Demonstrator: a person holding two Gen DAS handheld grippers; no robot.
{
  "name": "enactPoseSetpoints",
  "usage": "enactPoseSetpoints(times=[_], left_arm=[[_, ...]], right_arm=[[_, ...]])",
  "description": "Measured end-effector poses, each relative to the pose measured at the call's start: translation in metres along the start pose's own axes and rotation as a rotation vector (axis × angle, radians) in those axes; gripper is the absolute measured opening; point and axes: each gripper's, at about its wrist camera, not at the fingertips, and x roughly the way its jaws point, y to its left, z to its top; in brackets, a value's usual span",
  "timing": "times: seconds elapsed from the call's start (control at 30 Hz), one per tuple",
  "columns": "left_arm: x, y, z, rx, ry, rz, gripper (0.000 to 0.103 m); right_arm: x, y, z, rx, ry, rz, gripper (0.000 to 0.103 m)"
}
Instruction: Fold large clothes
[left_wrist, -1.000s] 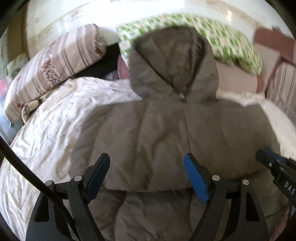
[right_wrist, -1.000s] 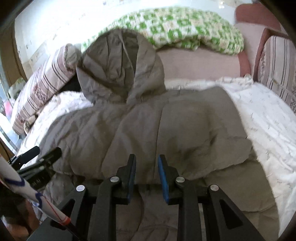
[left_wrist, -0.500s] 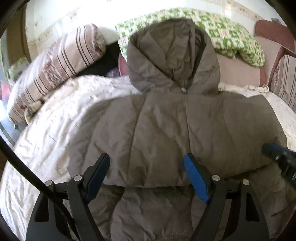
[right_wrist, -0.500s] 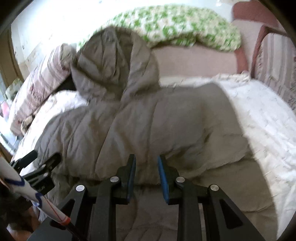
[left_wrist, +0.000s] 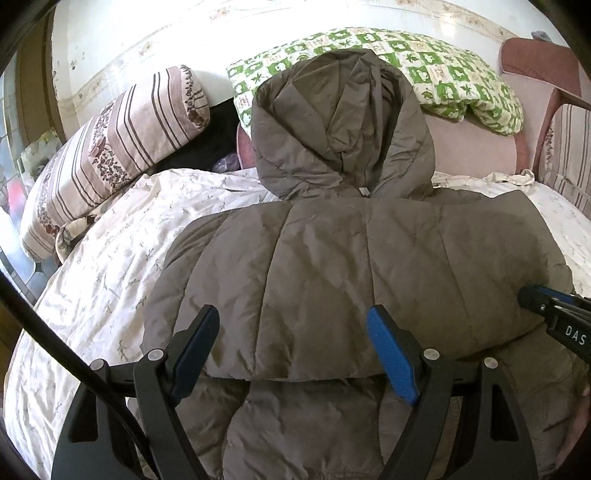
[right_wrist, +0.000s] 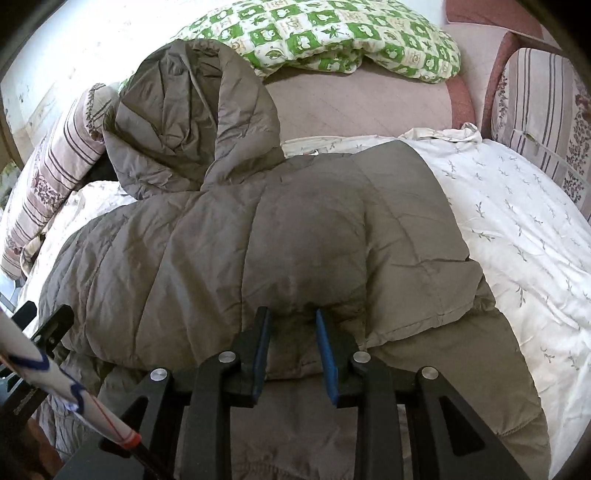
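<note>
Here left tool (left_wrist: 291, 334) spread wide, empty; right tool (right_wrist: 291, 328) pinching jacket (right_wrist: 229, 240) fold.

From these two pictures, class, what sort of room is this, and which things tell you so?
Most likely a bedroom. A grey hooded jacket lies on a bed with a white leaf-print sheet, a striped pillow and a green checked quilt.

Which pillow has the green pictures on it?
The green-and-white checked pillow, lying behind the grey puffer jacket's hood. The two striped pillows, one at the left and one at the right, have brownish stripes and flowers, no green.
</note>
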Motion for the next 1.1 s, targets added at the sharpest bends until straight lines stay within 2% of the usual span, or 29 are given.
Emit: enactPoseSetpoints(times=[0.3,0.47,0.53,0.6,0.63,0.7,0.8,0.9,1.1], left_arm=[[-0.005,0.003,0.002,-0.012,-0.014,0.004,0.081],[-0.008,0.004,0.003,-0.018,-0.010,0.009,0.081],[-0.003,0.006,0.002,-0.026,0.027,0.013,0.081],[0.011,0.011,-0.002,-0.044,0.110,0.024,0.081],[0.020,0.017,-0.005,-0.069,0.162,0.017,0.081],[0.028,0.027,-0.007,-0.124,0.215,-0.033,0.082],[0.018,0.038,-0.003,-0.176,0.195,-0.049,0.081],[0.001,0.043,0.002,-0.184,0.150,-0.041,0.081],[-0.019,0.056,0.003,-0.198,0.135,-0.037,0.081]], right_arm=[[-0.023,0.016,-0.003,-0.031,-0.048,0.034,0.028],[-0.014,0.026,-0.012,-0.062,0.015,0.043,0.029],[-0.008,0.025,-0.015,-0.066,0.042,0.037,0.029],[-0.006,0.024,-0.016,-0.056,0.053,0.035,0.029],[-0.007,0.024,-0.017,-0.054,0.059,0.034,0.029],[-0.016,0.025,-0.017,-0.052,0.049,0.041,0.029],[-0.032,0.030,-0.017,-0.077,0.023,0.043,0.029],[-0.047,0.034,-0.020,-0.106,0.008,0.041,0.035],[-0.064,0.036,-0.041,-0.091,0.067,0.072,0.036]])
